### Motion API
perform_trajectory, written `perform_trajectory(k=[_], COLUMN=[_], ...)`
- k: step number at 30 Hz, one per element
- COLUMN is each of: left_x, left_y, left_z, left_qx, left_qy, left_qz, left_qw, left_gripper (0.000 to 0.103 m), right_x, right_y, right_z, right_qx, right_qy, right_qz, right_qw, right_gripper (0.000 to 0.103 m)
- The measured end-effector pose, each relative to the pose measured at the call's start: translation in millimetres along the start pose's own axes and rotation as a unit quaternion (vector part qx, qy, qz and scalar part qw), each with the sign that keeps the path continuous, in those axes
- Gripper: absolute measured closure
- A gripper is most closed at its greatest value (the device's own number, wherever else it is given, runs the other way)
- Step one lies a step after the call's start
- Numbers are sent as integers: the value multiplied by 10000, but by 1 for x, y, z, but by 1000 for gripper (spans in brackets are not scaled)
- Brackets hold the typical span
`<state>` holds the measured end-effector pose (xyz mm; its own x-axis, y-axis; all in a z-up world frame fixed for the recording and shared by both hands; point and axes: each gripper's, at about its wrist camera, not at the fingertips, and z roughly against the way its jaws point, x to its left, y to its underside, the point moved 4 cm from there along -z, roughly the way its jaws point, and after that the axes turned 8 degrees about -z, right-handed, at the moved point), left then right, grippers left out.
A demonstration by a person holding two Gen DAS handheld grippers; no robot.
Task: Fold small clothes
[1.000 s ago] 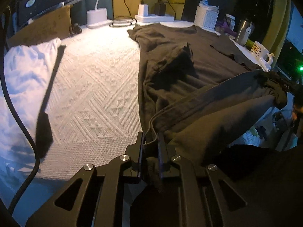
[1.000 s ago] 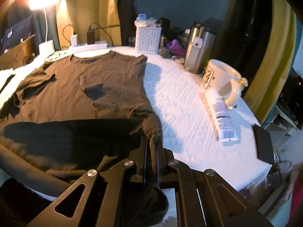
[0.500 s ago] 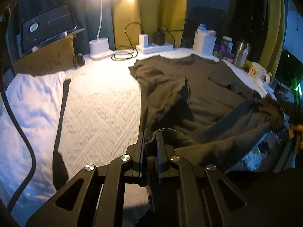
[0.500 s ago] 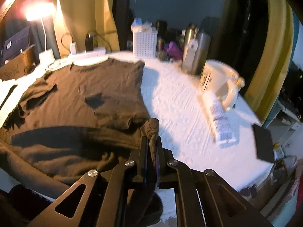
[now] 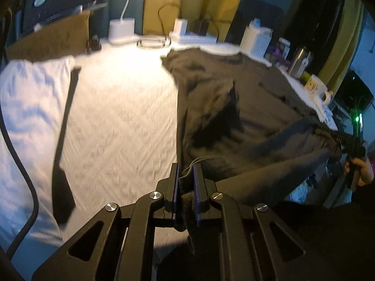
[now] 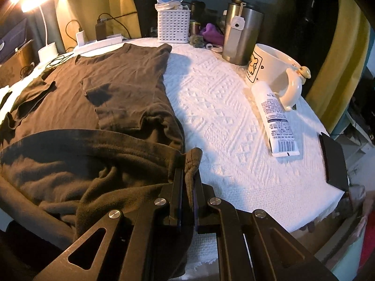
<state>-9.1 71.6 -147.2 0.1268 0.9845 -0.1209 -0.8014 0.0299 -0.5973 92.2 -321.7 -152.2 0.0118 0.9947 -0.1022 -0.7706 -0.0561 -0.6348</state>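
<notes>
left tongs (image 5: pixel 186 175) clamping the near hem corner of the brown shirt (image 5: pixel 246 107) | shirt lying flat on the white-covered worktop (image 6: pixel 222 107), collar far, sleeves tucked in | right tongs (image 6: pixel 187 180) pinching the other hem corner | judging: hem being lifted, bottom-to-collar fold not yet laid

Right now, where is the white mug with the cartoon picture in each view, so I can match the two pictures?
Left wrist view: the white mug with the cartoon picture is small, at the right edge, past the dark brown T-shirt.
Right wrist view: it is large, upper right, beside the white tube.
Shared landmark: the white slotted plastic basket at the back.
</notes>
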Motion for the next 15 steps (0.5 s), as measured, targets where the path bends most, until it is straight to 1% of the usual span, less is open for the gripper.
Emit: perform_trajectory(k=[2,4,5,6,7,8,9,10,12,15], left_x=[-1,-3,-3,-5,-4,-4,-3,-2,-1,-4], left_y=[8,14,16,18,19,20,21,22,24,24], left_z=[-2,-5,-6,-6,-6,-8,-9,-10,-15,-12], left_qx=[158,302,362,396,418,456,480,492,562,399], left_qy=[46,115,141,130,106,69,55,67,79,-22], left_qz=[-34,-60,-82,-117,-138,-150,-147,-126,-103,-283], left_qw=[9999,9995,9992,9991,9990,9988,9987,9987,9983,9988], left_gripper=[93,92,92,89,85,69,56,54,54,55], right_x=[-1,-3,-5,-10,-14,-19,-21,-23,-22,-13], right_y=[-1,-1,-1,-2,-2,-1,0,1,2,3], right_z=[-1,0,0,0,1,0,0,0,2,5], right_qx=[30,32,11,-32,-53,-37,-23,-25,-70,-171], right_qy=[-12,115,254,498,593,500,396,334,229,-161], right_qz=[-9,6,12,-23,-84,-195,-275,-325,-338,-307], right_qw=[10000,9999,9997,9988,9982,9986,9988,9989,9991,9993], right_gripper=[95,89,77,56,47,41,41,41,41,41])
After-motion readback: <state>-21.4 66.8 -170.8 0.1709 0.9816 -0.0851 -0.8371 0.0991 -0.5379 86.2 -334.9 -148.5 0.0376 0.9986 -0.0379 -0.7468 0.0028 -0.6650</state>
